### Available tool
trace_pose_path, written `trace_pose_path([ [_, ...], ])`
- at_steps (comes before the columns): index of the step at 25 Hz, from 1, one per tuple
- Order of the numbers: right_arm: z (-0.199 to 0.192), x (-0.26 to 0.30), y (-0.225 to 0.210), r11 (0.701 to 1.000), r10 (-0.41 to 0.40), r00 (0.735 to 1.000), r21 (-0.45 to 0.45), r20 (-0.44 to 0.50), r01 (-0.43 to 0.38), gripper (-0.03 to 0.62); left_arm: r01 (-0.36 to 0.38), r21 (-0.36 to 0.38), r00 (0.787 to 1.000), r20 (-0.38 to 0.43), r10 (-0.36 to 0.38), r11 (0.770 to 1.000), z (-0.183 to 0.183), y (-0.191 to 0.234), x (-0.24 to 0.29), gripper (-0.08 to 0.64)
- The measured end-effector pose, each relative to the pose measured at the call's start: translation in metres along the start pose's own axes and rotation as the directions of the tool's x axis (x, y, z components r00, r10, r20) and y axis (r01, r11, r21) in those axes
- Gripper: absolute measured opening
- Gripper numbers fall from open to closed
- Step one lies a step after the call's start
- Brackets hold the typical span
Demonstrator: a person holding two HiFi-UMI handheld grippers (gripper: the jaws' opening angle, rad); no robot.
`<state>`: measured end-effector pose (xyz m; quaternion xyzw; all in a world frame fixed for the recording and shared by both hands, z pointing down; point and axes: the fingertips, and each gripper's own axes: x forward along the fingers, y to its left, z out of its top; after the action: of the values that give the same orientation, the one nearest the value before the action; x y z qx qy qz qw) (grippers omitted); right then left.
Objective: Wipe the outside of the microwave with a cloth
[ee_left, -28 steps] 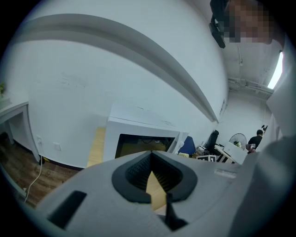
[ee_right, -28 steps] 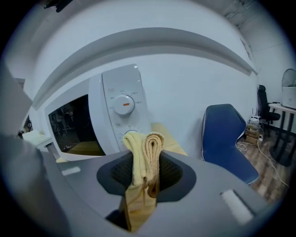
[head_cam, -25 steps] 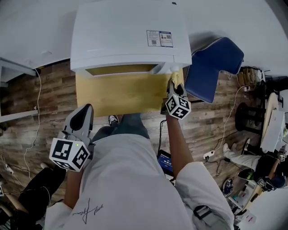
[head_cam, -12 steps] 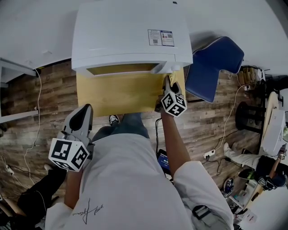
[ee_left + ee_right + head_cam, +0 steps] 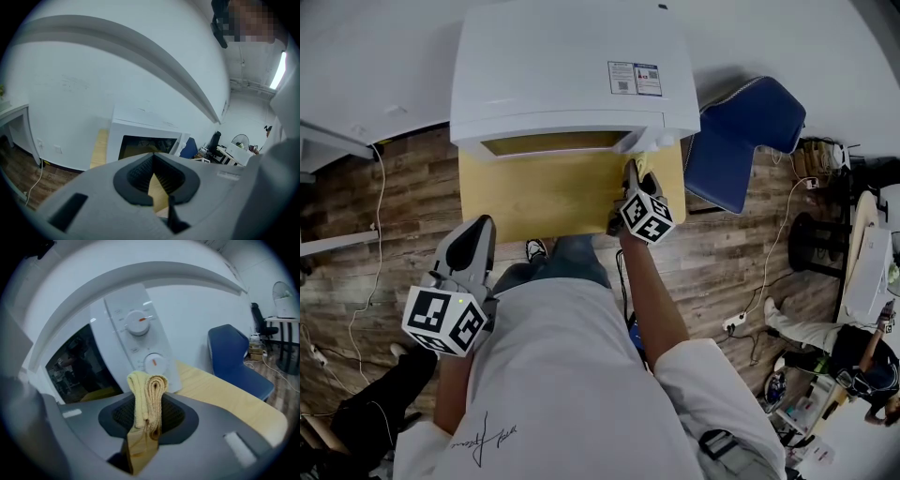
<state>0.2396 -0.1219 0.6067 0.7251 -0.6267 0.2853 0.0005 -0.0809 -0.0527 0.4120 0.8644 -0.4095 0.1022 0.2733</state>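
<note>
Cloth at the microwave's front panel, with much of the casing probably left to wipe.

The right hand-held gripper (image 5: 630, 174) is clamped on a folded yellow cloth (image 5: 147, 394), held low before the dials of the white microwave (image 5: 572, 66) on the table (image 5: 544, 195); contact is unclear. The left hand-held gripper (image 5: 472, 242) hangs back by the person's side, its jaws closed on nothing. No surface shows wiping, so the top and sides are likely undone.

microwave (image 5: 572, 70): on desk (image 5: 544, 192) | right tool (image 5: 634, 171): yellow cloth (image 5: 643, 165) near microwave's front right corner | left tool (image 5: 474, 234): clear of desk
</note>
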Motion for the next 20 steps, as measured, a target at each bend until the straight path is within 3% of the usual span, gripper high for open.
trace_pose_path([
  [20, -0.005, -0.01, 0.022, 1.0, -0.004, 1.0, 0.028, 0.005, 0.004, 0.117, 0.007, -0.011, 1.0, 0.015, -0.006, 1.0, 0.0, 0.002, -0.006, -0.008],
])
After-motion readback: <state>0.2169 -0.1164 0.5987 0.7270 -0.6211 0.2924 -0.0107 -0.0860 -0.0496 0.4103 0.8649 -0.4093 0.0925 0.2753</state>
